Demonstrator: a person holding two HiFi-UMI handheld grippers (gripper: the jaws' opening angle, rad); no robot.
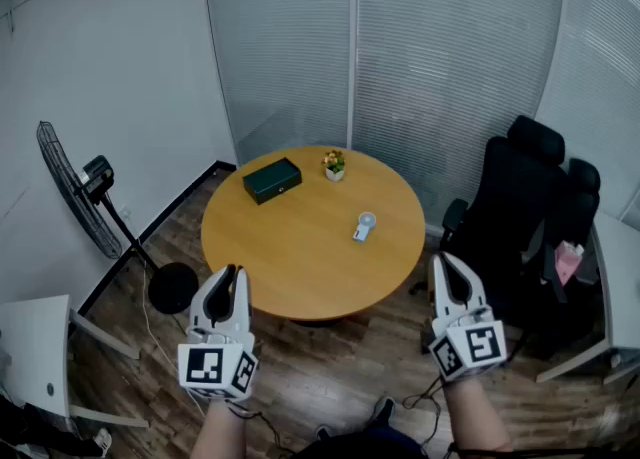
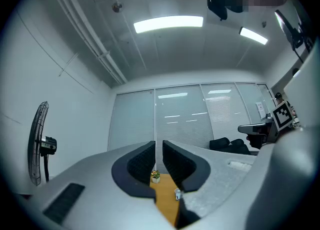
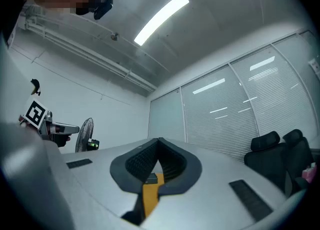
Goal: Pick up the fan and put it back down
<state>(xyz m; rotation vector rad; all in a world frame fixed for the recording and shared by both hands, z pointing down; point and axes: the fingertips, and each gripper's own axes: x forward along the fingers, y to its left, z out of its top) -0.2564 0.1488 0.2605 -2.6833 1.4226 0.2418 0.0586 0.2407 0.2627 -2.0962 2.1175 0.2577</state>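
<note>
Matte grey left hand-held gripper (image 1: 234,273) faces round wooden table (image 1: 300,252), wire-caged fan (image 1: 75,192) beside.

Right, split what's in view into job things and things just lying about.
Job: small white gadget on the round table, likely the fan; left hand-held gripper; right hand-held gripper.
Lying about: green box; flower pot; pedestal fan, unless that's meant; black chairs.
</note>
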